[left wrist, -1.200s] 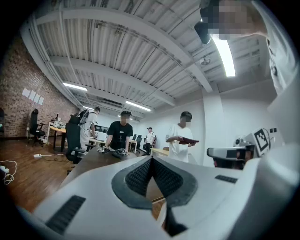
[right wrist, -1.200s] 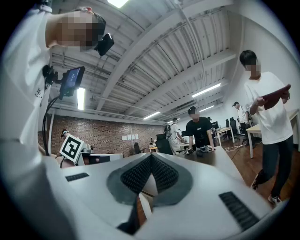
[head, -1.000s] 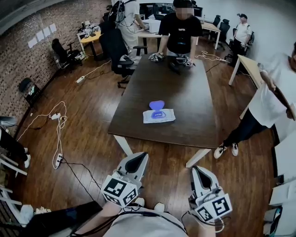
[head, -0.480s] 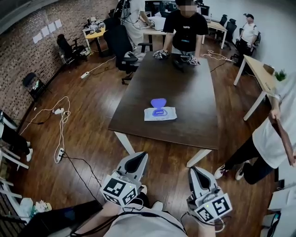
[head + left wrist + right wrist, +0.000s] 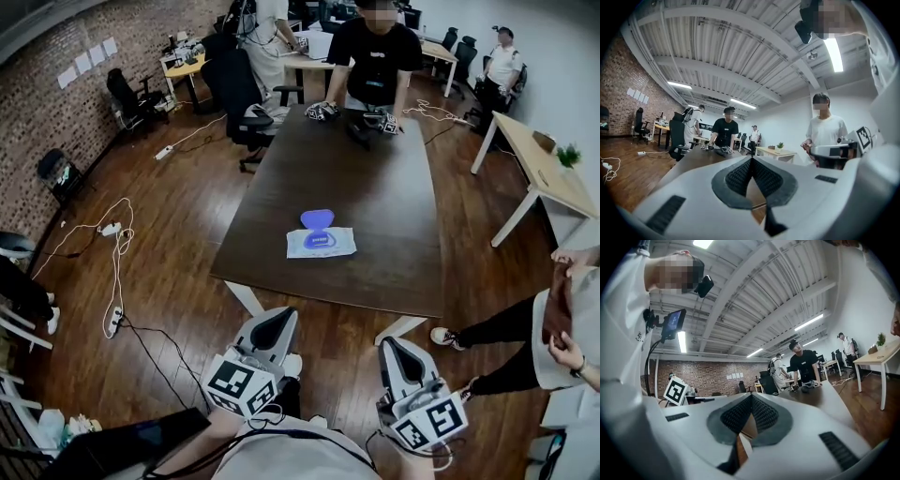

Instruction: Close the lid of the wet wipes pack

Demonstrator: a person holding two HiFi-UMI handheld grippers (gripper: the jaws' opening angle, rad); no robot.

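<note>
L gripper (image 5: 275,322) & R gripper (image 5: 393,348): jaws together, nothing btwn them.
I see wet wipes pack (image 5: 322,244) mid table (image 5: 375,178), lid (image 5: 317,219) flipped open; both tools over floor, well apart from it.

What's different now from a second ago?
The person in white beside the table has moved toward the picture's bottom right. Nothing was grabbed or let go. The wet wipes pack still lies there, lid open; left gripper and right gripper stay shut, empty.

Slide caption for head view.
Left hand-held gripper and right hand-held gripper, shut, short of table with open wet wipes pack.
</note>
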